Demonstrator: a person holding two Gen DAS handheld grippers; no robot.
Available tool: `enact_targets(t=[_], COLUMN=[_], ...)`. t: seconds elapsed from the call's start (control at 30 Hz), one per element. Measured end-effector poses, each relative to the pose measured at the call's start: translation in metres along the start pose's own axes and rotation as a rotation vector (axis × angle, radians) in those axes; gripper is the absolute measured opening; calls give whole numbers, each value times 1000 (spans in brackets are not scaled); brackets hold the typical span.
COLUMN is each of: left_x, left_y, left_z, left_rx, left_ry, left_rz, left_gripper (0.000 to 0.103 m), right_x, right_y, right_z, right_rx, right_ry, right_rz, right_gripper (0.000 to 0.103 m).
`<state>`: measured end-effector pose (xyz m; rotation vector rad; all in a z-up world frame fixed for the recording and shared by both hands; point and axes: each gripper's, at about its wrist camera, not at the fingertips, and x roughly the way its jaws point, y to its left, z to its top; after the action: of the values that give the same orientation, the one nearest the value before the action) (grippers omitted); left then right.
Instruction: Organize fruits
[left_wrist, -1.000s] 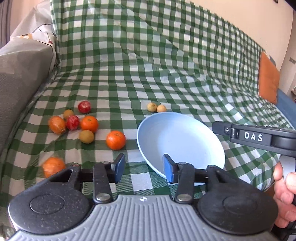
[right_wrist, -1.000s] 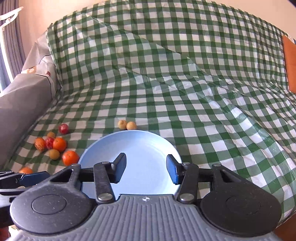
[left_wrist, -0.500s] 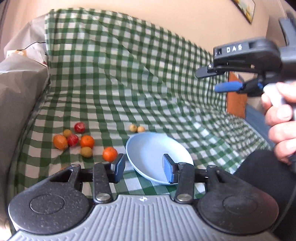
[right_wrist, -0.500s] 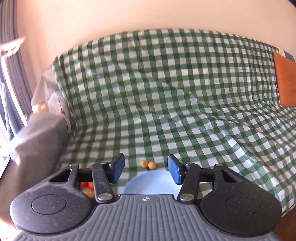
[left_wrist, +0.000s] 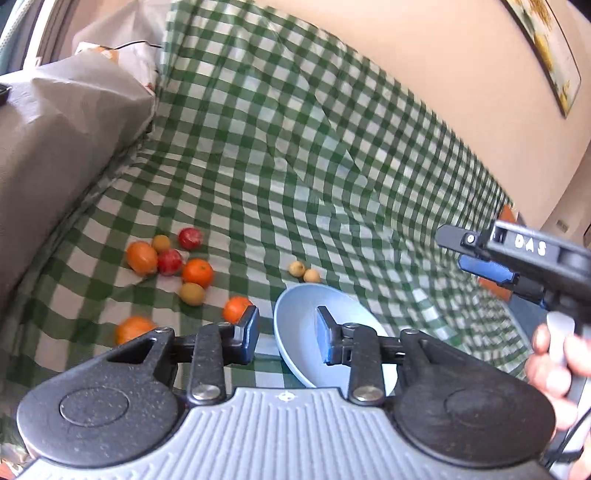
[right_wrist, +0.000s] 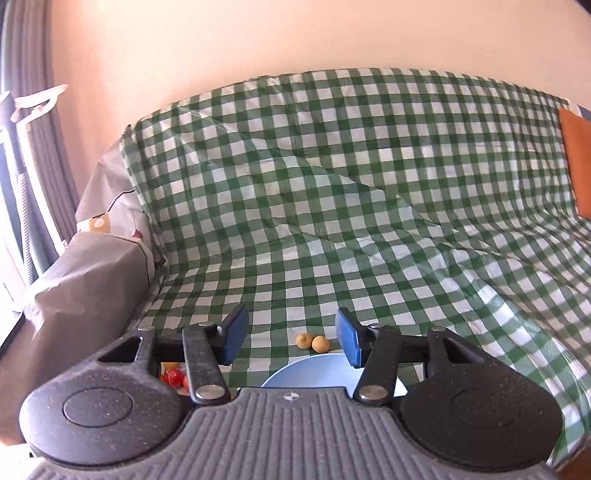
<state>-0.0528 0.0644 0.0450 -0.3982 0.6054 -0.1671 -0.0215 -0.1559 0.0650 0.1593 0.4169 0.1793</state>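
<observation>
A light blue plate (left_wrist: 299, 325) lies on the green checked cloth; its far rim shows in the right wrist view (right_wrist: 314, 365). Left of it lie several oranges (left_wrist: 197, 272), red fruits (left_wrist: 170, 261) and small yellow-brown fruits (left_wrist: 192, 293). Two small yellow fruits (left_wrist: 304, 271) sit just behind the plate, also in the right wrist view (right_wrist: 313, 342). My left gripper (left_wrist: 286, 338) is open and empty, held above the plate's near left edge. My right gripper (right_wrist: 290, 338) is open and empty, raised well above the plate; it shows at the right of the left wrist view (left_wrist: 480, 254).
A grey-covered sofa arm (left_wrist: 55, 125) rises at the left. The checked cloth (right_wrist: 369, 184) runs up the sofa back. An orange cushion (right_wrist: 578, 162) sits at the far right. A framed picture (left_wrist: 546, 48) hangs on the wall.
Both grippers have pulled back and up from the plate, so the fruits look smaller and farther. The right gripper now tilts up toward the sofa back. Both stay open.
</observation>
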Motion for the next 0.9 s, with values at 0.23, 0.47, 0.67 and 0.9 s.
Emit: enact_targets(t=[0.23,0.47,0.67,0.9], left_x=[25,64,104,121], left_y=[-40,-53,-86,-103], left_z=[-26,3,67,102], left_rx=[296,385,502,584], left_ry=[25,120,129,78], left_rz=[98,183,195,181], left_gripper=[36,36,36,37], right_x=[12,21,36,44], right_y=[-48,-77,-89,-87], right_z=[-55,-52,-48,-46], right_rx=[85,172,244,282], right_ry=[43,38,56,75], right_rz=[141,210,204,226], right_gripper=[53,54,51,50])
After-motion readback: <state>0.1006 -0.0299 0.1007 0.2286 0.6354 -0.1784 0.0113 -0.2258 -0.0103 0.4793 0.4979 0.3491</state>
